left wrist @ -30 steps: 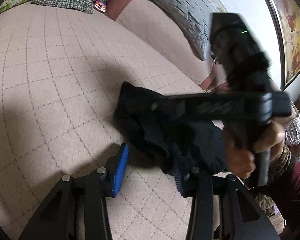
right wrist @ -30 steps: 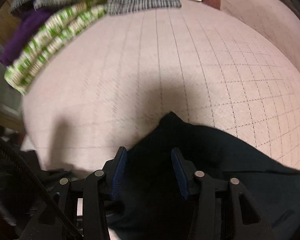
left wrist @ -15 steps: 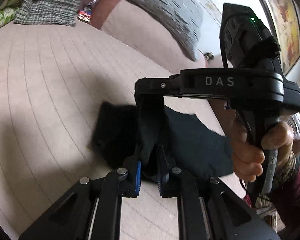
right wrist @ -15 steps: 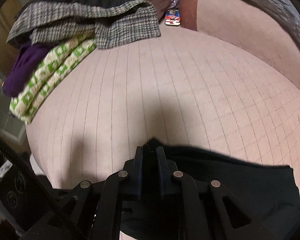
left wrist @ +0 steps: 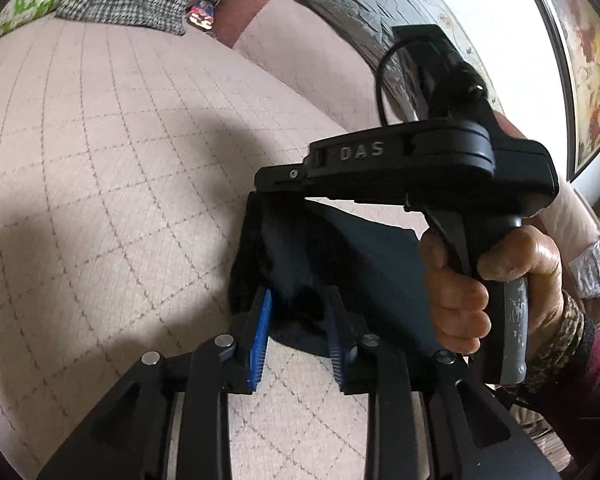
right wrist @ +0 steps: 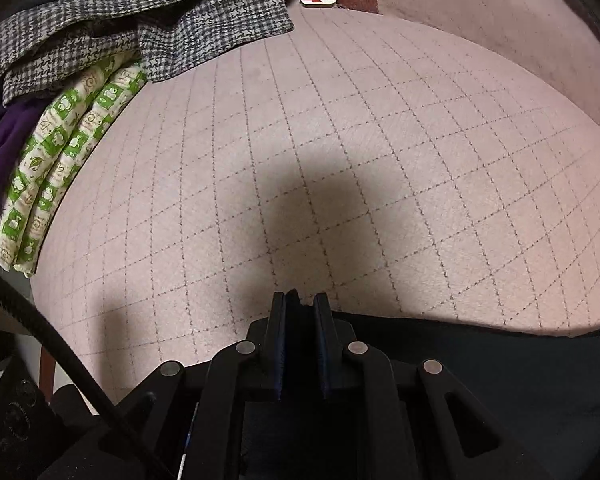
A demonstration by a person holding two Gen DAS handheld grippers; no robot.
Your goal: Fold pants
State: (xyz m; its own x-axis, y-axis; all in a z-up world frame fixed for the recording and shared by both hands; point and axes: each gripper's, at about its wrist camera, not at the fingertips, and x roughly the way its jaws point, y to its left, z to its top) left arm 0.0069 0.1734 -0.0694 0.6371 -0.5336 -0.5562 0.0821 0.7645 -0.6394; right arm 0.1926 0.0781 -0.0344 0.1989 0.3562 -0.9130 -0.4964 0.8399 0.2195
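Note:
The dark navy pants hang lifted above the pink quilted bed surface. In the left wrist view the right gripper, held by a hand, is shut on the upper edge of the pants and holds it up. My left gripper has its blue pads apart around the lower hanging edge of the cloth. In the right wrist view my right gripper is shut on a fold of the pants, which spread to the right below it.
A pile of clothes lies at the far left of the bed: a houndstooth garment, a green-patterned cloth and a purple one. A grey quilted pillow lies along the back. A framed picture hangs on the wall at right.
Both grippers went from open to shut on the pants. The right gripper then lifted the cloth higher. The left gripper's pads have opened again around the hanging edge.

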